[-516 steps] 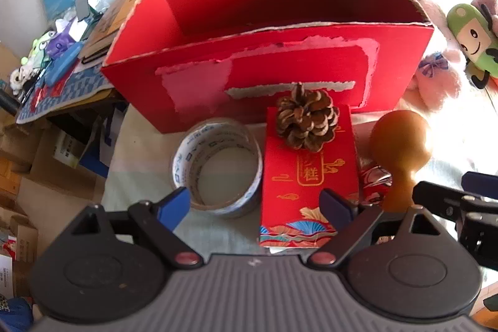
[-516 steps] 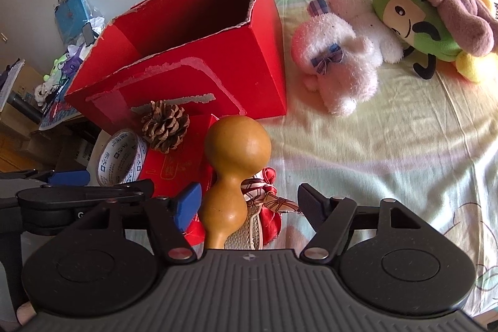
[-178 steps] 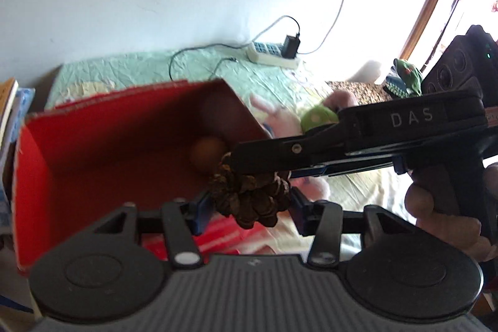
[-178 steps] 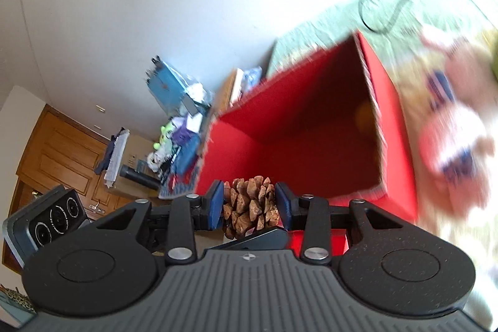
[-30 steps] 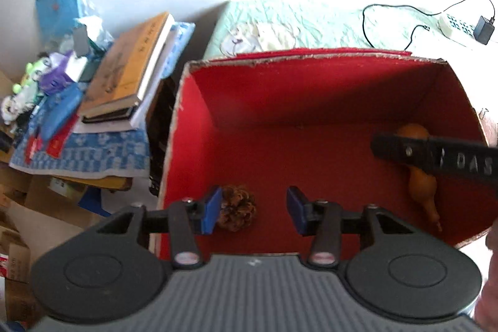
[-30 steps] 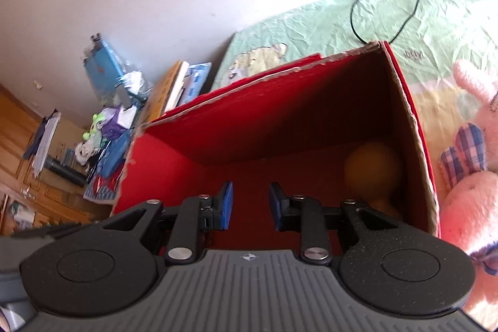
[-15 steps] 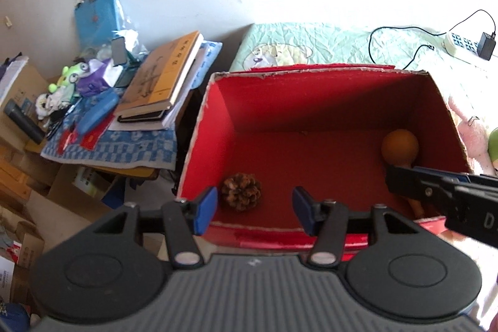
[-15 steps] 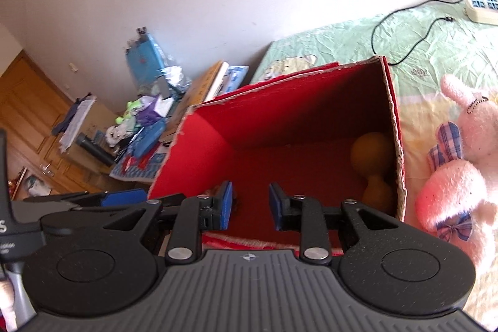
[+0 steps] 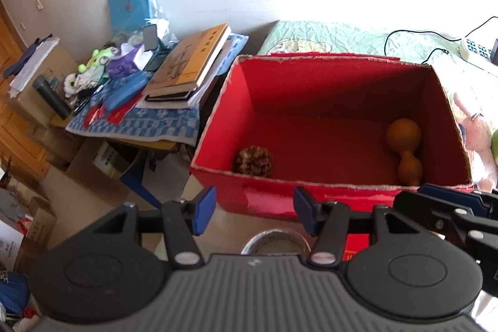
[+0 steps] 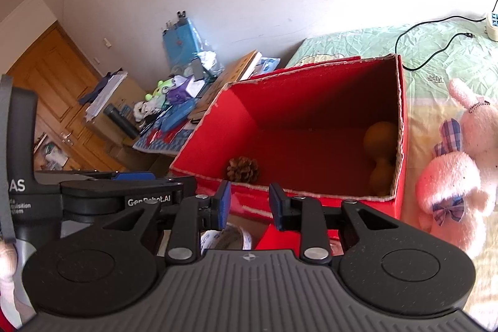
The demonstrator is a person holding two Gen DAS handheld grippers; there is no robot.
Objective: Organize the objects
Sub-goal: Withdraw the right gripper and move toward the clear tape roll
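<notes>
A red cardboard box stands open on the bed, and it also shows in the right wrist view. A pinecone lies in its near left corner and a brown gourd lies at its right end; the right wrist view shows the pinecone and the gourd too. My left gripper is open and empty, in front of the box. My right gripper is open and empty, beside it. A tape roll and a red envelope lie below the grippers.
A cluttered side table with books stands left of the box. Pink plush rabbits lie on the bed to the right. A power strip and cable lie at the back. Cardboard boxes sit on the floor.
Both grippers have pulled back and away from the box. The pinecone and gourd stay inside it. The tape roll has come into view below.
</notes>
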